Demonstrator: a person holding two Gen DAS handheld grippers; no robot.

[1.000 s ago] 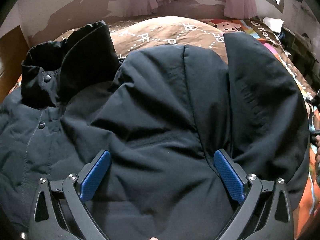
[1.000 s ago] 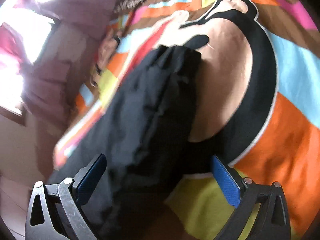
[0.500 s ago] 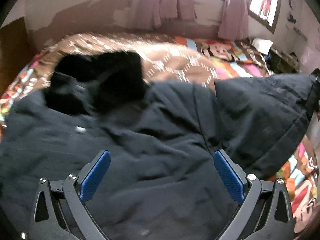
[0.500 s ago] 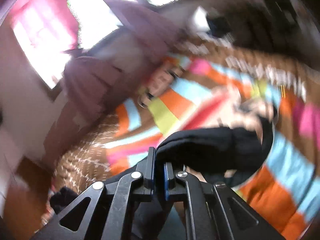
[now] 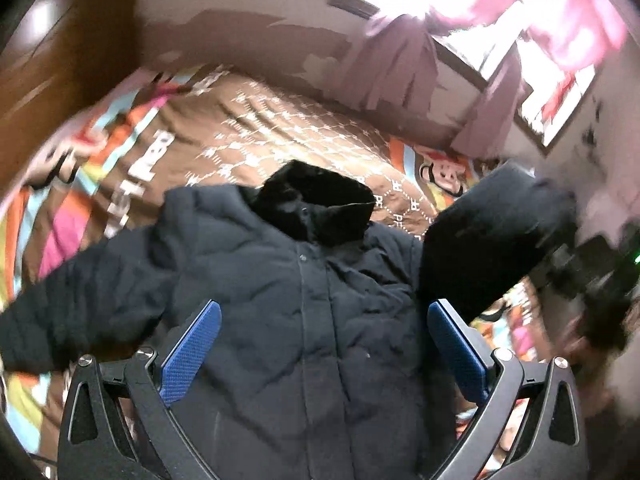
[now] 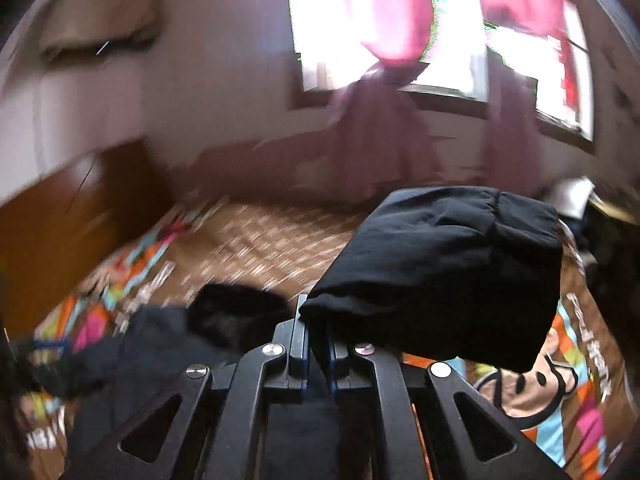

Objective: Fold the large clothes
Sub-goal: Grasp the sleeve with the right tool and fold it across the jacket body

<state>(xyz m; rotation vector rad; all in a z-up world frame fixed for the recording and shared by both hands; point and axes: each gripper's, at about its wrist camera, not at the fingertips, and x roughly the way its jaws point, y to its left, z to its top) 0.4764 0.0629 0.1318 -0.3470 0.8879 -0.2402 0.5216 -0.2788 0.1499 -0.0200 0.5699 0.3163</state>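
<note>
A large dark navy padded jacket [image 5: 312,320] lies face up on the bed, its black furry collar [image 5: 316,208] at the far end and one sleeve [image 5: 80,304] stretched out to the left. My left gripper [image 5: 320,352] is open and empty, hovering above the jacket's front. My right gripper [image 6: 316,344] is shut on the jacket's other sleeve [image 6: 452,272], lifted above the bed; that raised sleeve also shows in the left wrist view [image 5: 496,240]. The collar and body show blurred in the right wrist view [image 6: 236,312].
The bed carries a brown patterned and bright cartoon cover [image 5: 248,128]. A wooden headboard [image 6: 60,224] stands on the left. A window with pink curtains [image 6: 392,40] is on the far wall. Dark clutter [image 5: 600,272] sits at the bed's right side.
My right gripper has lifted the pinched sleeve higher and swung it up. My left gripper has pulled back and up, so the whole jacket top now shows.
</note>
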